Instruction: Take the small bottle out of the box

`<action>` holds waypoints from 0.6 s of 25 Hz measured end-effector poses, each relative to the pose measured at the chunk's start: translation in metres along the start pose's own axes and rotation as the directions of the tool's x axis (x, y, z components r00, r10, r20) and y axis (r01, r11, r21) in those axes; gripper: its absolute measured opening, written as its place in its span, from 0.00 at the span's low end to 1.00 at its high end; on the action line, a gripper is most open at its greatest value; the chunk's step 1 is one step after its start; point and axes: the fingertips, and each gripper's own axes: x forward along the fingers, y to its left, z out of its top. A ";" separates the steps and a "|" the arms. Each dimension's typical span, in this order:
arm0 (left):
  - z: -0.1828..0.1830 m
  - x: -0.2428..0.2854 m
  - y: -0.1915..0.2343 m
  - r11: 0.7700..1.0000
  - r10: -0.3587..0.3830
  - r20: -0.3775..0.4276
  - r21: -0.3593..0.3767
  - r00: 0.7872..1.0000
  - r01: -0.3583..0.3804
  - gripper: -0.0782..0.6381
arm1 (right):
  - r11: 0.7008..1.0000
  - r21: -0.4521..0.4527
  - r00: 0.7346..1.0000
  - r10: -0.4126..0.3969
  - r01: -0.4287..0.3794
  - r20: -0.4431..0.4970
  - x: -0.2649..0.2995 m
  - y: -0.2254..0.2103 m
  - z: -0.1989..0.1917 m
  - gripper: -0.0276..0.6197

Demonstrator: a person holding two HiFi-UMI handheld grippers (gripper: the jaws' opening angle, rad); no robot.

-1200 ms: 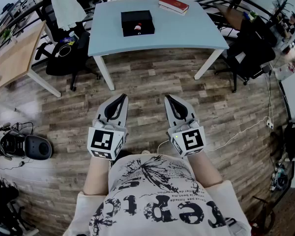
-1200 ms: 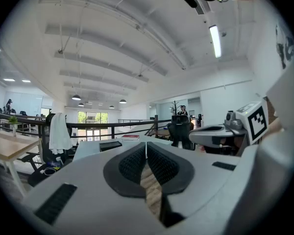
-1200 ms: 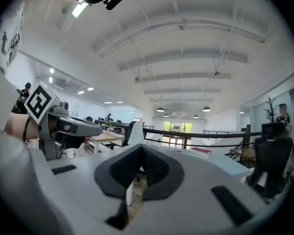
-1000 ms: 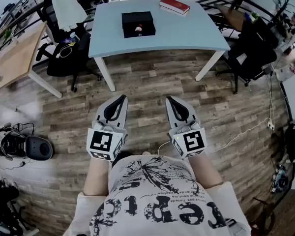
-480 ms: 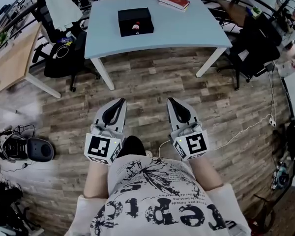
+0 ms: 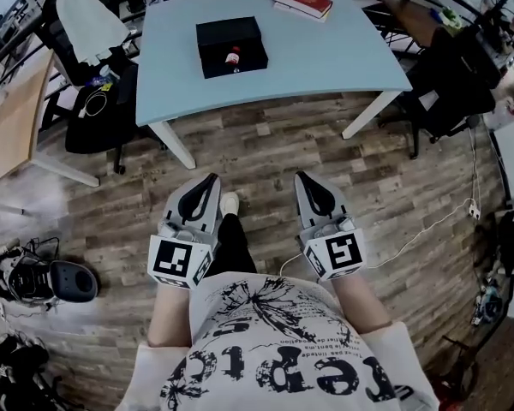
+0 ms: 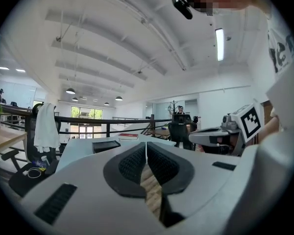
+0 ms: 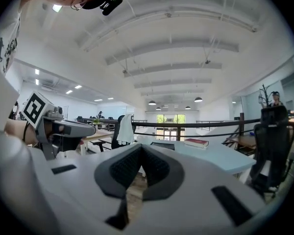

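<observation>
An open black box (image 6: 231, 45) lies on the light blue table (image 6: 325, 58), far ahead of both grippers. Inside it lies the small bottle (image 6: 232, 57) with a red cap. My left gripper (image 6: 212, 177) is held over the wooden floor, shut and empty, pointing at the table. My right gripper (image 6: 299, 176) is beside it, also shut with nothing in it. In the left gripper view the closed jaws (image 7: 146, 144) point level, with the box (image 7: 106, 144) on the table beyond. The right gripper view shows its closed jaws (image 8: 141, 146) and the box (image 8: 162, 145) ahead.
A red book (image 6: 301, 0) lies at the table's far edge. Black office chairs (image 6: 98, 101) stand left of the table and another chair (image 6: 445, 84) right of it. A wooden desk (image 6: 8, 118) is at left. Cables and a black device (image 6: 60, 279) lie on the floor.
The table and box have drawn nearer in the head view. Both grippers have moved forward over the floor, still shut. A leg and shoe now show between them.
</observation>
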 end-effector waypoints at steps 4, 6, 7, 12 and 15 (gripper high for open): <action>0.013 0.061 0.058 1.000 -0.018 0.012 -0.012 1.000 0.018 0.14 | 1.000 -0.025 1.000 -0.013 0.012 -0.018 0.075 -0.026 0.007 0.05; 0.019 0.093 0.091 1.000 -0.021 0.005 -0.023 1.000 0.021 0.14 | 0.999 -0.032 1.000 -0.022 0.021 -0.022 0.116 -0.042 0.014 0.05; 0.022 0.109 0.107 0.999 -0.023 0.000 -0.025 1.000 0.023 0.14 | 0.999 -0.028 0.999 -0.029 0.028 -0.024 0.136 -0.051 0.018 0.05; 0.036 0.188 0.177 0.999 -0.043 -0.024 -0.020 0.999 0.043 0.14 | 0.998 -0.009 0.998 -0.055 0.055 -0.024 0.233 -0.092 0.033 0.05; 0.043 0.228 0.207 0.998 -0.056 -0.036 -0.018 0.998 0.055 0.14 | 0.998 -0.018 0.998 -0.052 0.052 -0.025 0.281 -0.108 0.040 0.05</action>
